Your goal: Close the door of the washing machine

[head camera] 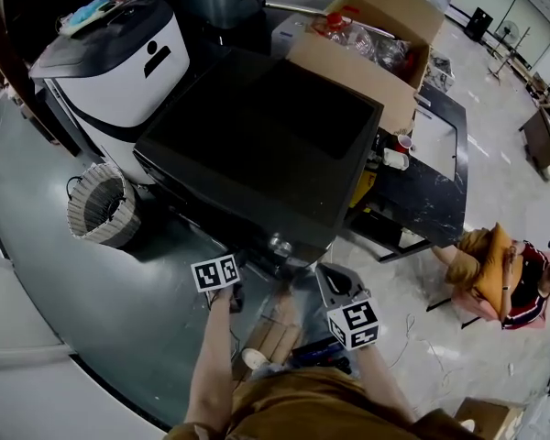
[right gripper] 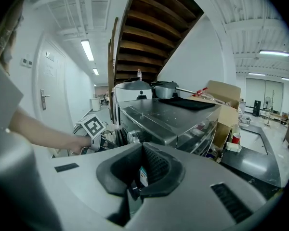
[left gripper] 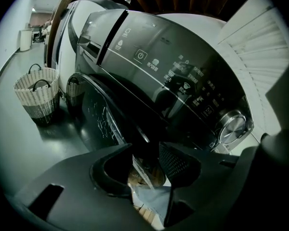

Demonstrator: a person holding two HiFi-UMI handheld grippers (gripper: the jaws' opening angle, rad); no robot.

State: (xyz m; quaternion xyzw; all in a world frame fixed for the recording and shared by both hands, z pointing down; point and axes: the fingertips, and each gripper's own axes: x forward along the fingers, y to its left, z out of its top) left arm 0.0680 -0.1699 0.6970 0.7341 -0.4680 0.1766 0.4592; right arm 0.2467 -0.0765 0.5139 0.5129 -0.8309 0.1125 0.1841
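- Washing machine (head camera: 257, 145), dark with a flat black top, stands at the middle of the head view, on the grey floor between a white appliance (head camera: 110, 62) and an open cardboard box (head camera: 367, 44).
- Its door (left gripper: 94, 119), a dark curved glass panel with pale scratches, sits on the front below the sloping control panel (left gripper: 178, 76). It lies close to the front, but whether it is latched cannot be told.
- A chrome dial (left gripper: 232, 127) sits at the right end of that panel.
- The left gripper (head camera: 238, 287) is just in front of the machine's lower front edge. In its own view the jaws stand apart with nothing pressed between them, and only floor clutter shows through the gap.
- The right gripper (head camera: 328, 278) is beside it, near the machine's front corner, and points across the top. Its jaw tips meet, so it is closed.
- A woven basket (head camera: 101, 204) stands on the floor at the left of the machine.
- A seated person (head camera: 504, 278) is well apart, at the right edge of the head view.
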